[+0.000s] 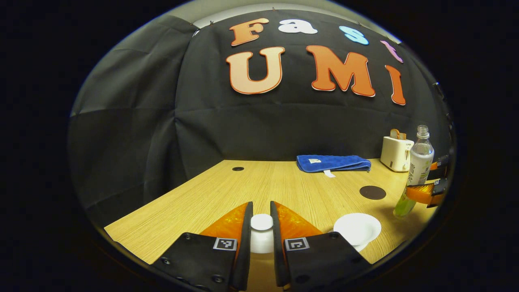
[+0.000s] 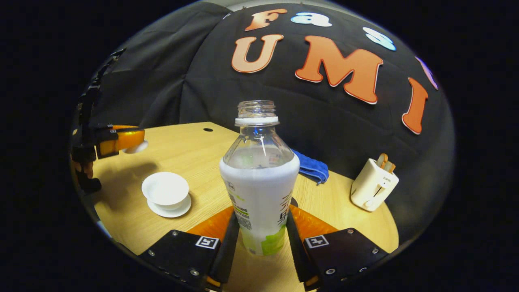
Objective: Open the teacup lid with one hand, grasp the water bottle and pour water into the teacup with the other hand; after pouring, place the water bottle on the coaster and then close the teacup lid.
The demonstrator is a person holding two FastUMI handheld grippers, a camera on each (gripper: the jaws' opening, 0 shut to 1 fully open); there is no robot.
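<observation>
Blue towel [image 1: 333, 163], toaster [image 1: 396, 153] behind coaster [image 1: 372, 192]; nothing blocking.

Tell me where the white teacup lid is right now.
The white teacup lid sits between the left gripper fingers in the left gripper view, lifted off the open white teacup to its right.

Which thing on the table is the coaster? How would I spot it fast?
Start at the wooden table and find the folded blue towel by the black back wall. Come a little toward the white teacup, and the coaster lies between them on the bare wood. It is the only flat, dark, round disc with nothing standing on it.
</observation>
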